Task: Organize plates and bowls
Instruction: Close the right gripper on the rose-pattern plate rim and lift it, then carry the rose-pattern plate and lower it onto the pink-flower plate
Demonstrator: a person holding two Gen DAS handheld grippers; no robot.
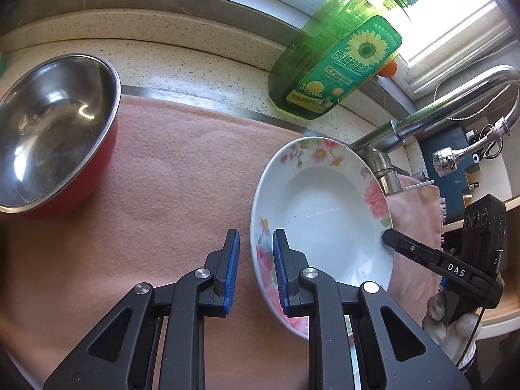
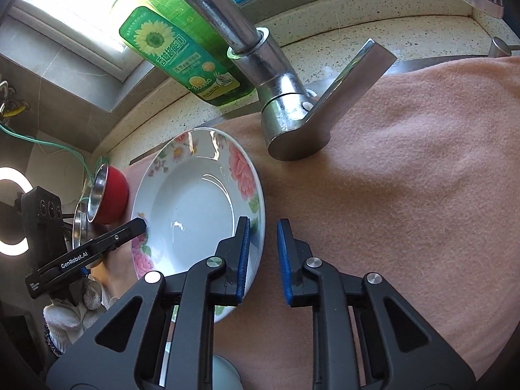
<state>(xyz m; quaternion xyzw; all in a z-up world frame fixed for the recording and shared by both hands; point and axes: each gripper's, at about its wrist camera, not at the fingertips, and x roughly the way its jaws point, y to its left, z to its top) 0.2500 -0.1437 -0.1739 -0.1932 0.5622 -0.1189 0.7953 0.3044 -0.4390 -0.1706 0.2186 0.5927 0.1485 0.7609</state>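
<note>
Left hand-held gripper and right hand-held gripper are each clamping opposite rims of the floral plate, tilted over the pink cloth; red steel bowl sitting farther left, green detergent bottle behind.

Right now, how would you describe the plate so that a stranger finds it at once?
Find the chrome tap and the green soap bottle by the window. On the pink cloth just in front of them lies the plate. It is white and shallow with pink flowers on its rim, unlike the red steel-lined bowl further left.
</note>
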